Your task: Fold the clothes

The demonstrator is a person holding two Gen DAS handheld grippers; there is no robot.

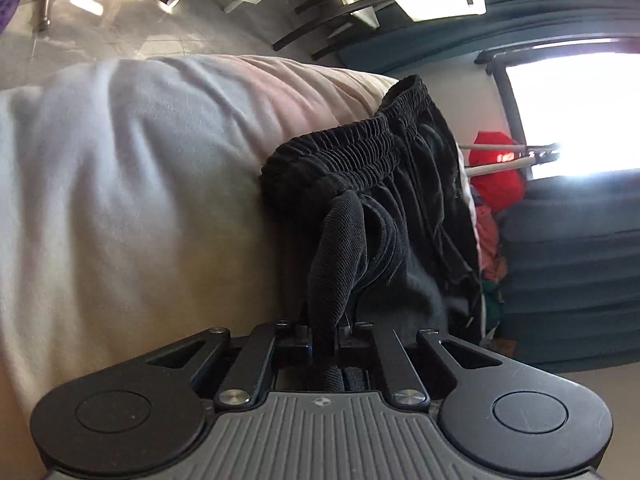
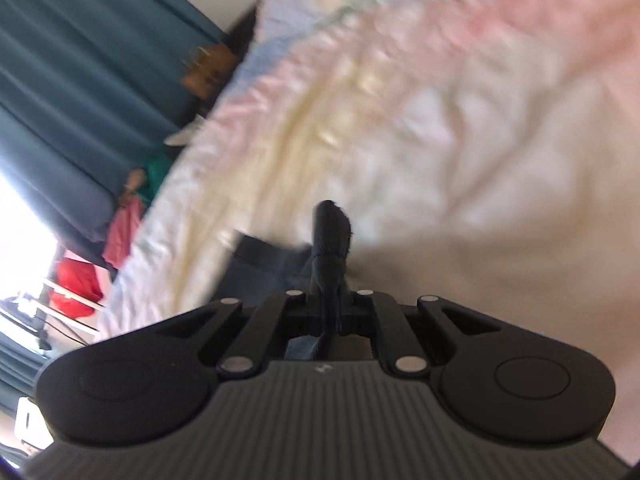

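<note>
I had one garment to work with, a pair of black shorts (image 1: 384, 184) with a gathered elastic waistband, and it lay bunched against the pale bedding (image 1: 120, 200) of the bed, its far side falling toward the bed's edge. My left tongs (image 1: 323, 330) were pressed together on a twisted fold of the black cloth, which ran up from between them to the waistband. My right tongs (image 2: 329, 300) were likewise pinching dark fabric (image 2: 331, 236), a narrow bunch that stood up past the tips; the right wrist view was blurred, so I took it for part of the same shorts but could not be sure. Under that bunch I saw a flat dark panel of cloth lying on the bedding (image 2: 440, 140), which showed faint pink, yellow and blue stripes. So I counted two tongs, both gripping cloth, and one garment between them. Beyond the bed I made out teal curtains (image 1: 568, 248), one bright window (image 1: 576, 112), one red item (image 1: 498, 176) hanging on a white drying rack (image 1: 508, 164), and a few coloured clothes (image 1: 490, 240) heaped just beside the bed's edge.
</note>
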